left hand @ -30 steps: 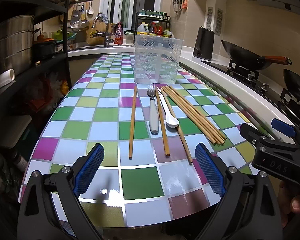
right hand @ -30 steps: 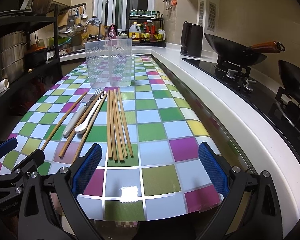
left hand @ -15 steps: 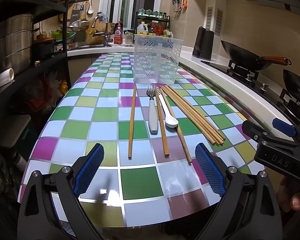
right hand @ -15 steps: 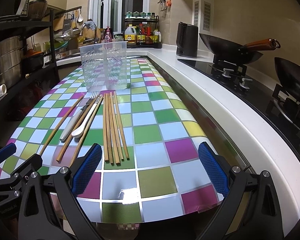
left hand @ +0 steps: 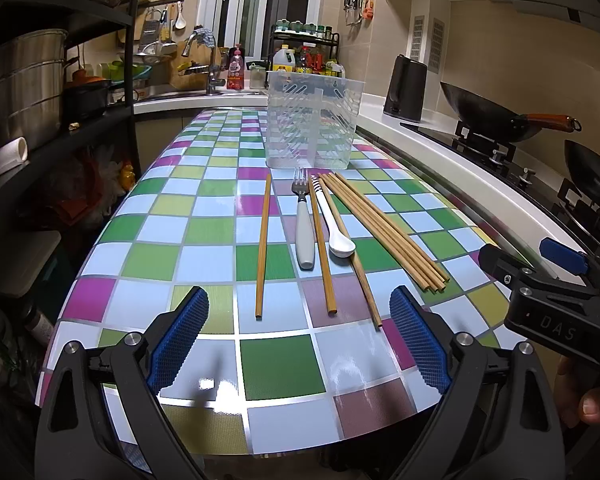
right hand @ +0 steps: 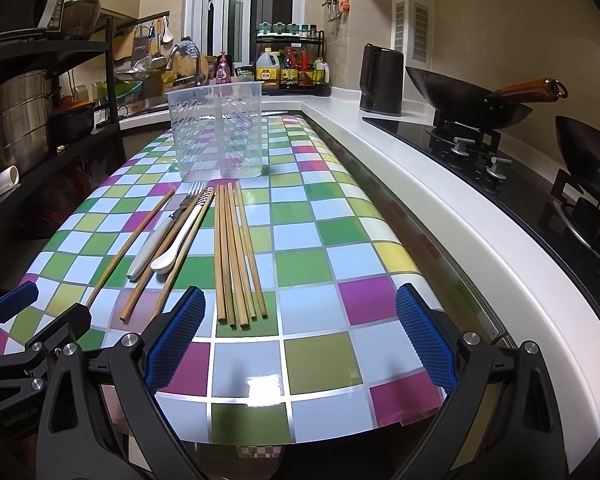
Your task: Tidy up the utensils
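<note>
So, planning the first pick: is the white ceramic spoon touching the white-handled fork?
Apart. The left wrist view shows a wooden chopstick lying between the white ceramic spoon and white-handled fork.

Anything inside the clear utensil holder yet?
No utensils show through the clear holder, only its middle divider. The fork, spoon and chopsticks lie on the table. Its floor is not visible.
</note>
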